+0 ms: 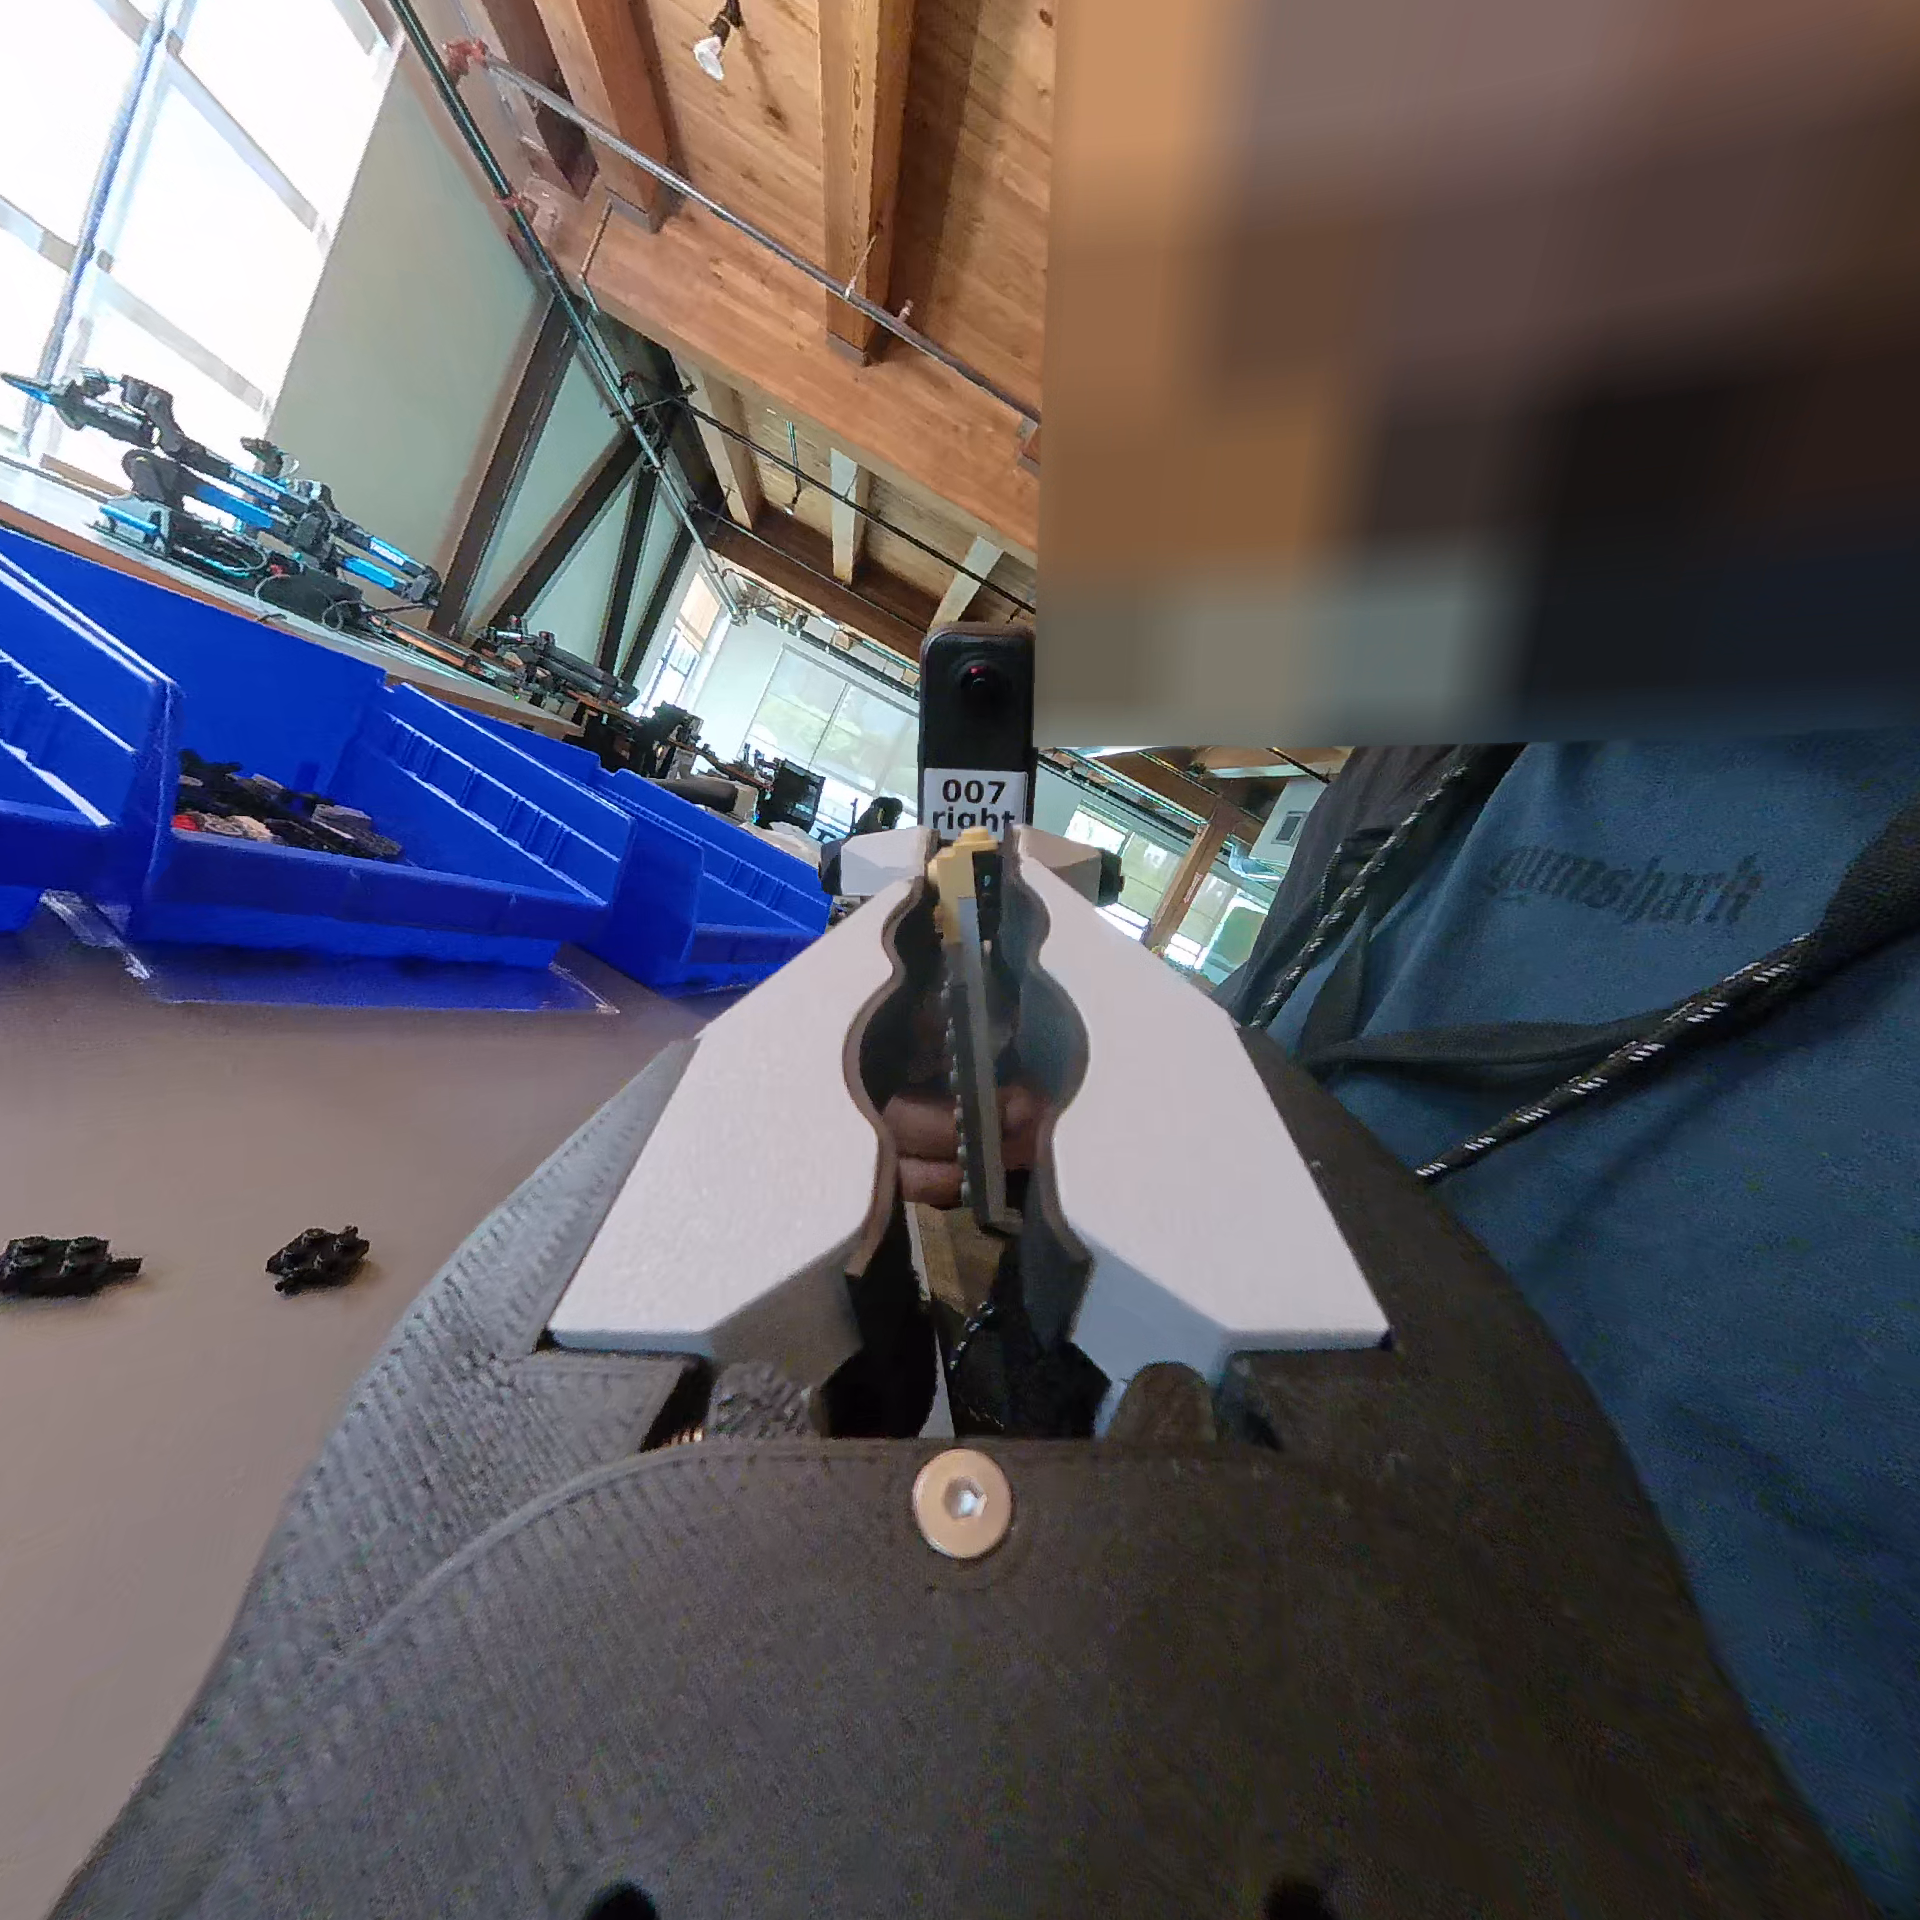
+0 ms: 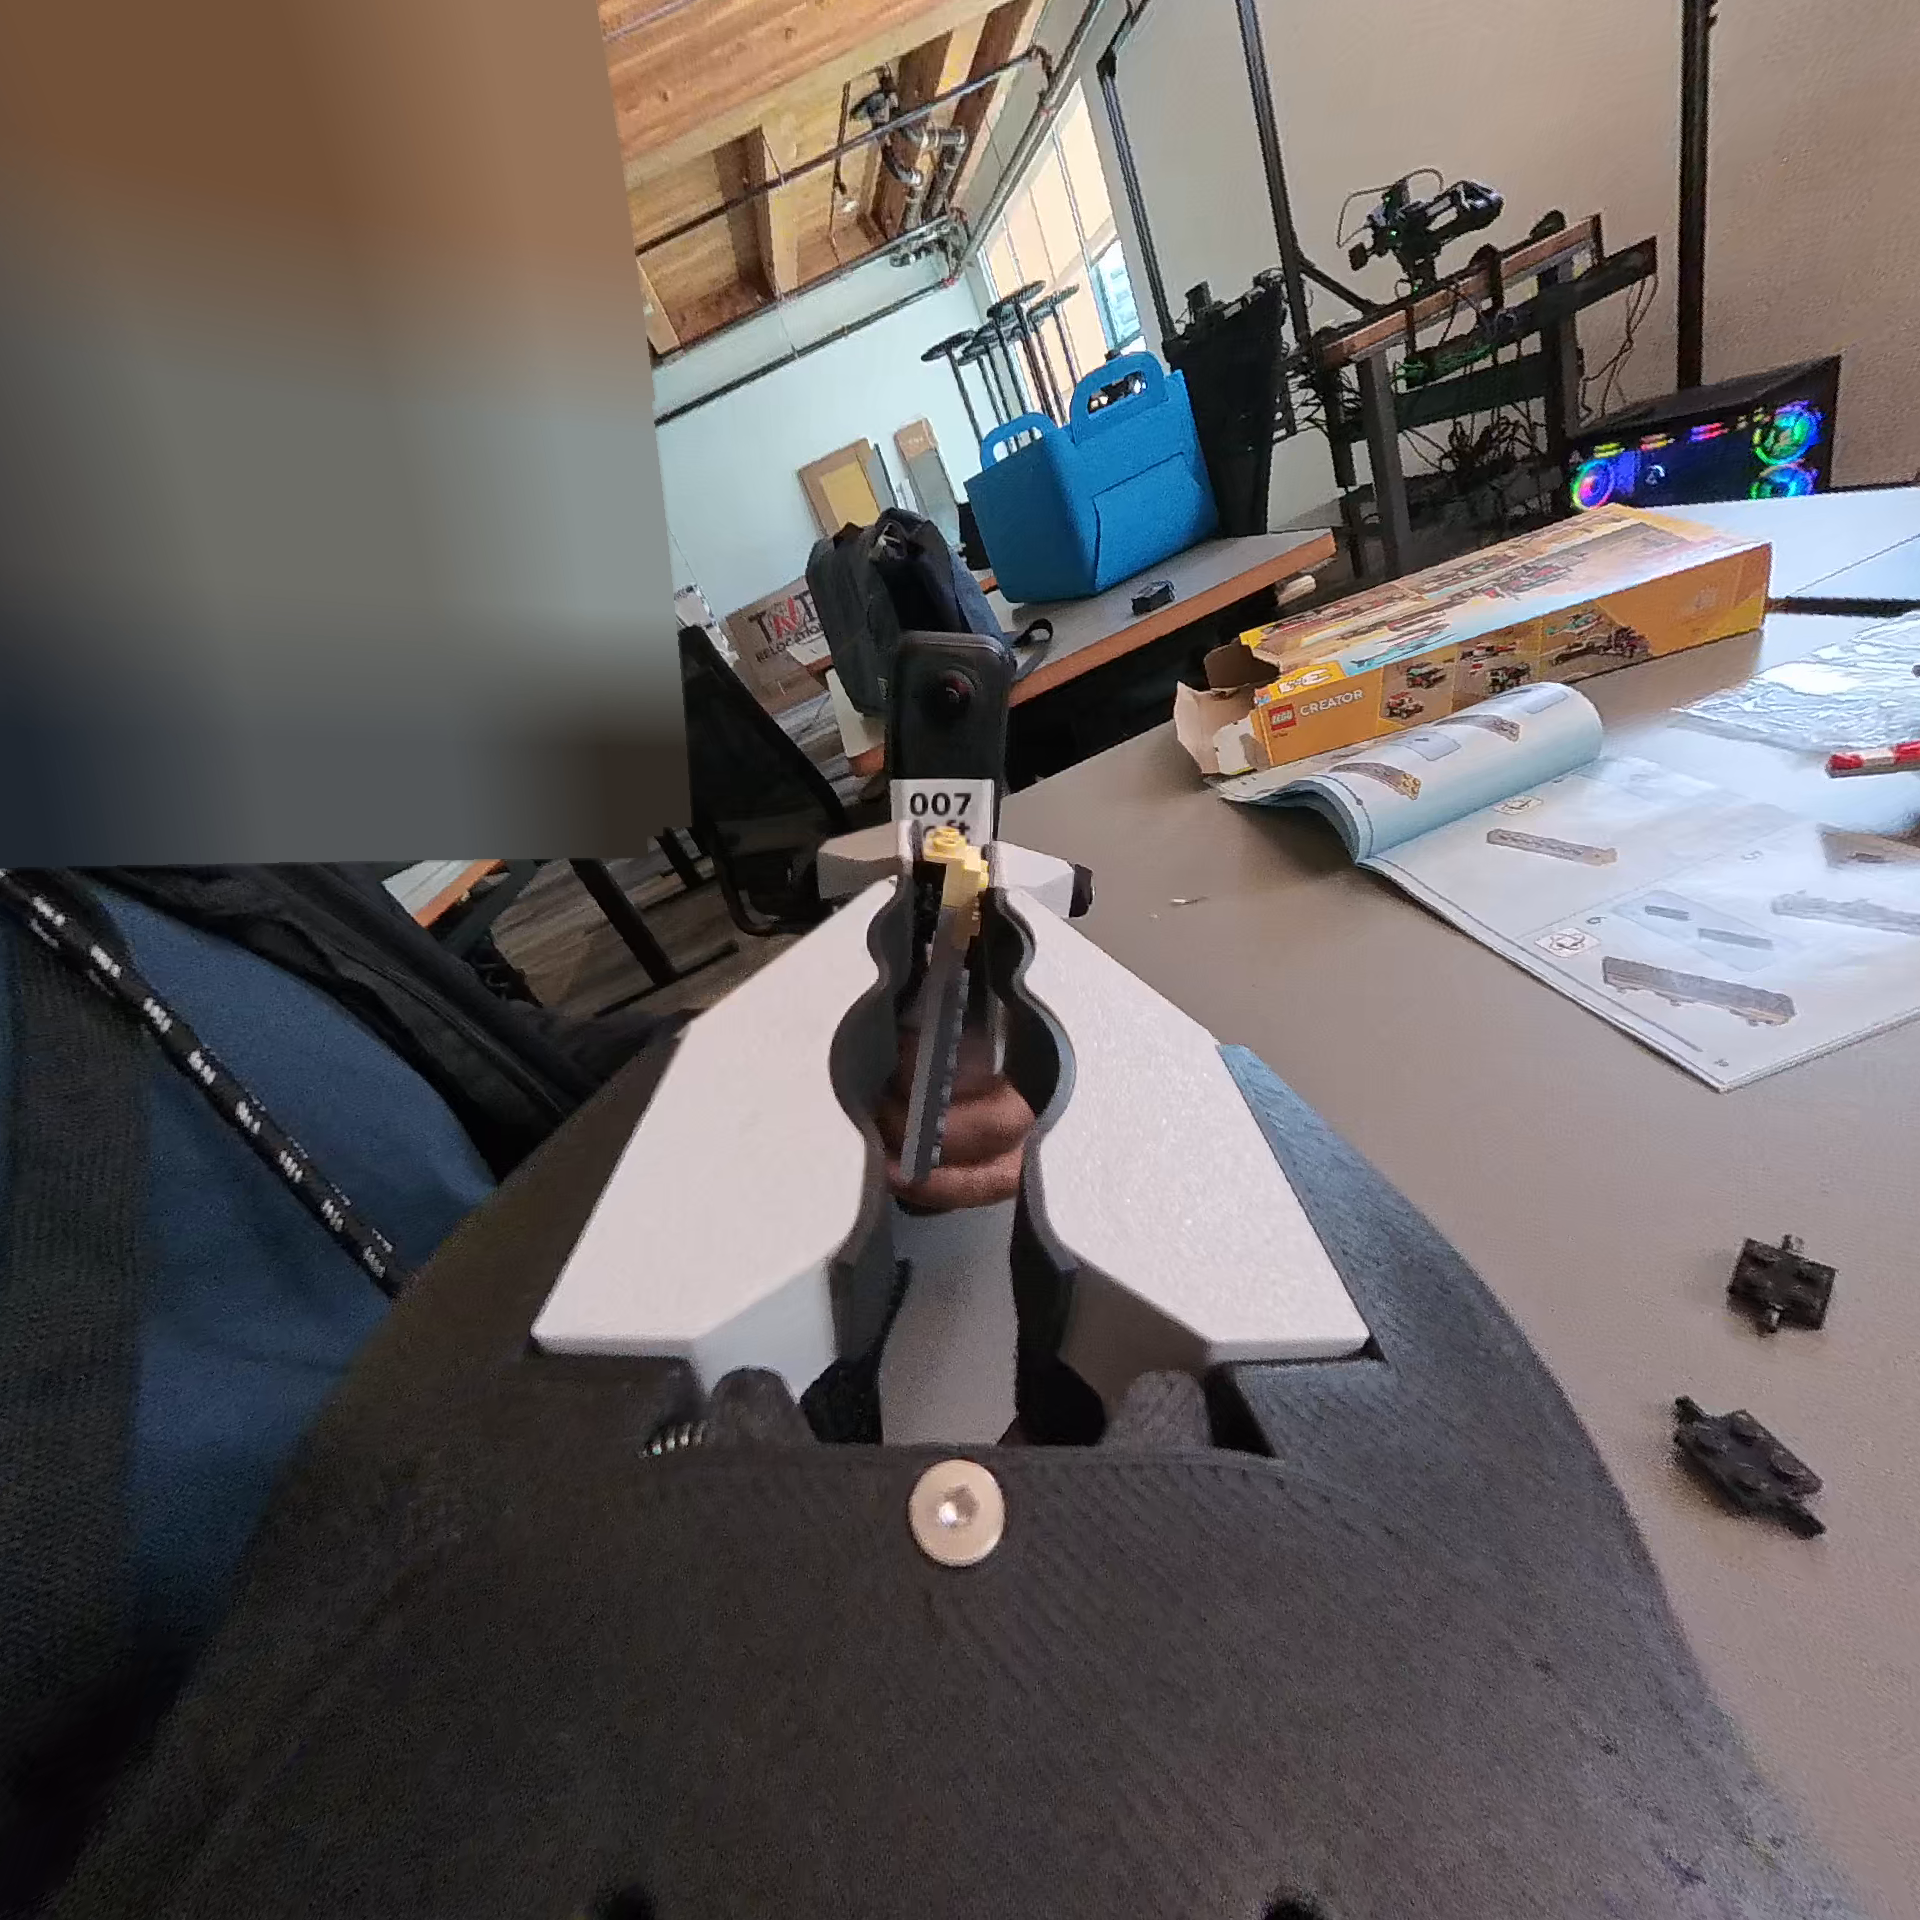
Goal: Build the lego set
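Observation:
A long grey Lego plate (image 1: 977,1049) with small tan pieces (image 1: 961,862) at its top end is held edge-on between the two grippers, which face each other tip to tip above the table. My left gripper (image 1: 971,883) is shut on its top end. My right gripper (image 2: 951,883) is shut on the same assembly (image 2: 930,1049) from the other side. The plate hangs down through the gap between the fingers. Two small black Lego pieces (image 1: 68,1262) (image 1: 317,1257) lie on the grey table; they also show in the right wrist view (image 2: 1779,1283) (image 2: 1751,1465).
Blue parts bins (image 1: 468,831) stand on the table's far left, one holding dark pieces (image 1: 270,810). An open instruction booklet (image 2: 1610,883), the Lego box (image 2: 1507,623), a plastic bag (image 2: 1818,696) and a red piece (image 2: 1870,758) lie at the right. A person's blue hoodie (image 1: 1662,1143) is close behind. My left and right fingertips are right by each other.

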### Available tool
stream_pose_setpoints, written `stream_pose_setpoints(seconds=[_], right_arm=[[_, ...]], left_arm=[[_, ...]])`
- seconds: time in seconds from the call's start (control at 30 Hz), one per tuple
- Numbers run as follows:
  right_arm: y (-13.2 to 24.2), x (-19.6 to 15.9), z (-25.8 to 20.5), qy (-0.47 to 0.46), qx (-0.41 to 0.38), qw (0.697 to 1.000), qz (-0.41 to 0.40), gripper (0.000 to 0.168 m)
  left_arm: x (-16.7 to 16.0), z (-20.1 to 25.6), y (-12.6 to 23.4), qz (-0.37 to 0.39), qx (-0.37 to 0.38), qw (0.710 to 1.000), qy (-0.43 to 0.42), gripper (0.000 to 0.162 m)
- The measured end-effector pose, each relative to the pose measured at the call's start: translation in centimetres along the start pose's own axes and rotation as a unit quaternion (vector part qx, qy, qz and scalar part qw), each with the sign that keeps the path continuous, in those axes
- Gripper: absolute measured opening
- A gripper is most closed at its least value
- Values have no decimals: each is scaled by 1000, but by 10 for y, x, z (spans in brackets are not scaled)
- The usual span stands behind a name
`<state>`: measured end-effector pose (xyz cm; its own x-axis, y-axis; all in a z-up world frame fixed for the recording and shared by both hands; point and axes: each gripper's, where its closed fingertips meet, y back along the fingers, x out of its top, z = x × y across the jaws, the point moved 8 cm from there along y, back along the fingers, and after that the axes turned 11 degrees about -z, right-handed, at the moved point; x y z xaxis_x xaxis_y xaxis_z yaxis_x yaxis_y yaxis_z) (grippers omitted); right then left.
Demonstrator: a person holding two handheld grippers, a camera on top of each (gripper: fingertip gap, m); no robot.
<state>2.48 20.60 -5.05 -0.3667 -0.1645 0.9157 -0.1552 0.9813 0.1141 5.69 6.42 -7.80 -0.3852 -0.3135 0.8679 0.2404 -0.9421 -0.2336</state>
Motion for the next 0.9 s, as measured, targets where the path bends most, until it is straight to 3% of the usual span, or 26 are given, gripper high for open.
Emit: stream_pose_setpoints(seconds=[0.37, 0.9], right_arm=[[0, 0, 0, -34, 17, 999, 27, 13], [1, -1, -4, -1, -13, 1000, 12, 12]], left_arm=[[-1, 2, -1, 10, 8, 1000, -23, 12], [-3, 3, -2, 6, 6, 1000, -22, 12]])
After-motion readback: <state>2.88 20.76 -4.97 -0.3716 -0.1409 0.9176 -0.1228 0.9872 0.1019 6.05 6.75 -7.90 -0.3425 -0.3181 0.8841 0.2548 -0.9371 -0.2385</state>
